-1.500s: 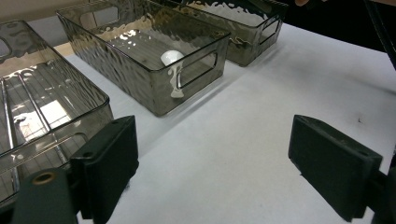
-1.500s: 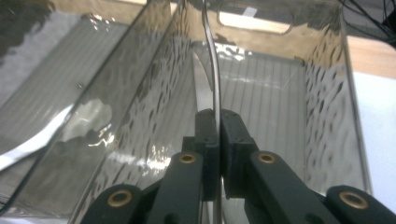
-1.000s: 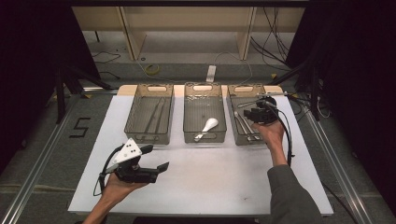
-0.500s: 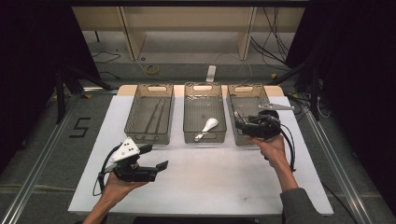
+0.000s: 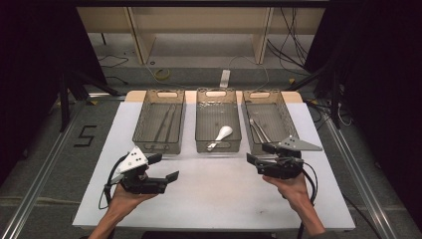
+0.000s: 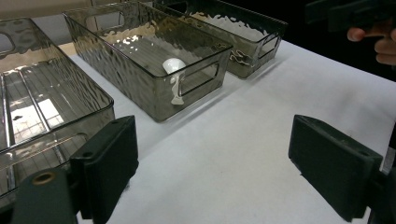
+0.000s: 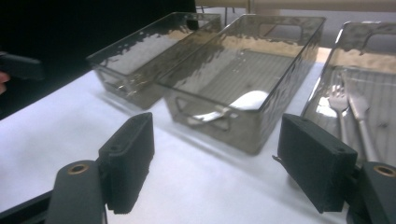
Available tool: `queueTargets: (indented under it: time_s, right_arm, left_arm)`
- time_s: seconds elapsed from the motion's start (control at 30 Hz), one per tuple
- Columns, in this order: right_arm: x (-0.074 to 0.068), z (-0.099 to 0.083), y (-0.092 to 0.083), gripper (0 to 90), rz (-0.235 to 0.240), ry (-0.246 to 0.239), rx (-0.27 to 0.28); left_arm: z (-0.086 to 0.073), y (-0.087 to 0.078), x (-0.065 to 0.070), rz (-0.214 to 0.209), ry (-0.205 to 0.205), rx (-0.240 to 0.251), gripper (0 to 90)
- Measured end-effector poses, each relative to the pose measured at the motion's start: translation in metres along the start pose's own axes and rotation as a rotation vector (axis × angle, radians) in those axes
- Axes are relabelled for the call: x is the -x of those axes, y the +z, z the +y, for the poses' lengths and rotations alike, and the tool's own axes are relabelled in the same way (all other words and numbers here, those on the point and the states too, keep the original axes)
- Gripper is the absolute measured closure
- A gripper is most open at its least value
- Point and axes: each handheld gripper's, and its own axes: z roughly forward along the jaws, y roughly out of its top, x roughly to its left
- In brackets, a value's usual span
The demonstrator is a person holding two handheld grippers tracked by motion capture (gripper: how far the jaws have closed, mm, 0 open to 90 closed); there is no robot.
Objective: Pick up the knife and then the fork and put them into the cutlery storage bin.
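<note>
Three smoky clear bins stand in a row at the back of the white table (image 5: 224,199). The left bin (image 5: 158,145) holds long thin utensils (image 5: 165,124). A white spoon (image 5: 221,134) lies in the middle bin (image 5: 218,146), also visible as spoon (image 6: 173,65) and spoon (image 7: 247,100). The right bin (image 5: 294,125) holds forks (image 5: 259,130), seen closer as forks (image 7: 348,107). My left gripper (image 5: 164,167) hovers open near the table's front left, empty (image 6: 219,163). My right gripper (image 5: 260,153) is open just in front of the right bin; its jaws have just been opening, nothing between them (image 7: 219,163).
Behind the table stands a wooden shelf frame (image 5: 199,30) with cables on the floor. Metal rails (image 5: 45,164) run along both sides of the table. White surface stretches between the two grippers and in front of the bins.
My right gripper has drawn back from above the right bin to the table in front of it, and its jaws have spread wider. The left gripper has stayed put.
</note>
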Motion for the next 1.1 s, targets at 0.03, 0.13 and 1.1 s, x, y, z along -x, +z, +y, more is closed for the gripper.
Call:
queueTargets:
  time_s: [0.03,0.13,1.1]
  right_arm:
    - [-0.002,-0.004,-0.002,28.0,0.006,0.001,0.003]
    - [-0.007,-0.012,-0.009,27.7,0.009,-0.015,0.016]
    - [-0.022,-0.052,-0.025,19.3,0.011,-0.043,0.005]
  left_arm:
    - [0.000,0.000,0.000,-0.002,0.000,0.000,15.3]
    - [0.000,0.000,0.000,-0.006,-0.006,0.004,15.3]
    - [-0.001,-0.001,0.001,-0.036,-0.010,0.006,15.3]
